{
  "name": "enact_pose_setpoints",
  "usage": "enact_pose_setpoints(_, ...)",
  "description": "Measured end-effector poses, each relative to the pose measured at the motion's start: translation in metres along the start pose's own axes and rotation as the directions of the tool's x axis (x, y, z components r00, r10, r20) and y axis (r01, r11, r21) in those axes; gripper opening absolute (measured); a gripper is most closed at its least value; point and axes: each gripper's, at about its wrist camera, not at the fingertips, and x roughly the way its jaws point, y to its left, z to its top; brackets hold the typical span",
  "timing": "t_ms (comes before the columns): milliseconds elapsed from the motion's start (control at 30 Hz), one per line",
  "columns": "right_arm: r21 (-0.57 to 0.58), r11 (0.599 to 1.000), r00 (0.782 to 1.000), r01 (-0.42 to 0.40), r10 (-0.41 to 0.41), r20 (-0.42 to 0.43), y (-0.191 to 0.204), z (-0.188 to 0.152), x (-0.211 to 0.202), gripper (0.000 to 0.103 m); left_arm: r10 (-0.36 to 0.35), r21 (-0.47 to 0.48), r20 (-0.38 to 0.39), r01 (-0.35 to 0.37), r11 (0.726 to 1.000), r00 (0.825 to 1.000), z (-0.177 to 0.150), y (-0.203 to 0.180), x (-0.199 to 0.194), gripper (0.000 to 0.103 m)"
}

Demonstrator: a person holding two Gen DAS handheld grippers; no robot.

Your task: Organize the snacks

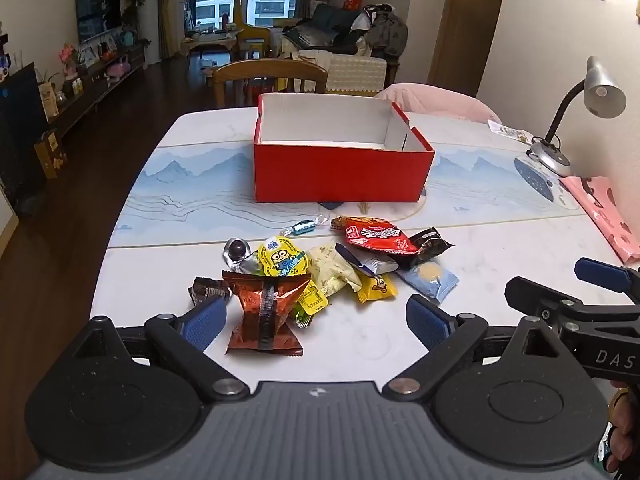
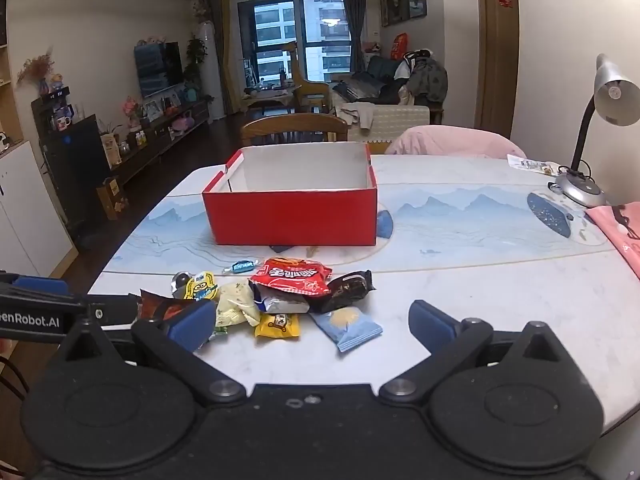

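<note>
Now both tongs (image 1: pixel 316 322) (image 2: pixel 314 326) wide open, empty, above snack pile (image 1: pixel 320 264); red box (image 1: pixel 340 172) beyond.

Red box (image 1: pixel 340 176) outside, white inside. Surface (image 1: pixel 500 256) white marble look, with a pale blue mountain-print runner (image 1: pixel 192 184) across it. Snacks: copper-brown foil packet (image 1: pixel 266 312), black strip down its middle; yellow cartoon-figure sachet (image 1: pixel 283 261); cream packet (image 1: pixel 334 270) with faint specks; red packet (image 1: pixel 378 237) with white lettering; dark brown wrapper (image 1: pixel 430 246); light blue packet (image 1: pixel 430 278) with a tan round print; yellow small packet (image 1: pixel 376 289); teal twist candy (image 1: pixel 303 227). Left tool (image 1: pixel 316 320) black, blue pads. Right tool (image 2: pixel 312 322) black, blue pads. Pink bag (image 1: pixel 604 208) with dark spots. Lamp (image 1: pixel 600 88) silver.
</note>
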Motion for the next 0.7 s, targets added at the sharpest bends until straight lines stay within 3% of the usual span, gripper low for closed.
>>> enact_pose_setpoints(33, 0.0, 1.0, 1.0, 0.005, -0.005, 0.004, 0.0, 0.0, -0.001, 0.103, -0.03, -0.045, 0.006, 0.03, 0.999, 1.0, 0.0, 0.013, -0.003, 0.097)
enact_pose_setpoints(167, 0.0, 1.0, 0.999, 0.027, -0.027, 0.027, -0.001, 0.0, -0.004, 0.103, -0.028, -0.045, 0.021, 0.029, 0.999, 0.999, 0.0, 0.027, -0.01, 0.097)
enact_pose_setpoints(200, -0.014, 1.0, 1.0, -0.003, 0.003, 0.009, 0.003, 0.003, 0.002, 0.103, -0.027, -0.041, 0.029, 0.029, 0.999, 0.999, 0.0, 0.031, -0.013, 0.097)
enact_pose_setpoints(333, -0.014, 1.0, 1.0, -0.001, 0.001, 0.03, 0.01, 0.004, 0.0, 0.103, -0.03, -0.028, 0.051, 0.032, 0.999, 0.998, -0.003, 0.053, -0.024, 0.097)
enact_pose_setpoints(400, -0.005, 1.0, 0.999, -0.005, 0.005, 0.037, 0.007, 0.005, 0.001, 0.103, 0.02, -0.011, 0.043, -0.019, 1.0, 0.999, 0.003, 0.012, -0.008, 0.097)
enact_pose_setpoints(700, -0.015, 1.0, 0.996, -0.007, 0.008, 0.094, 0.014, 0.004, -0.009, 0.103, 0.012, 0.004, 0.103, -0.013, 1.0, 0.995, 0.004, 0.012, -0.018, 0.097)
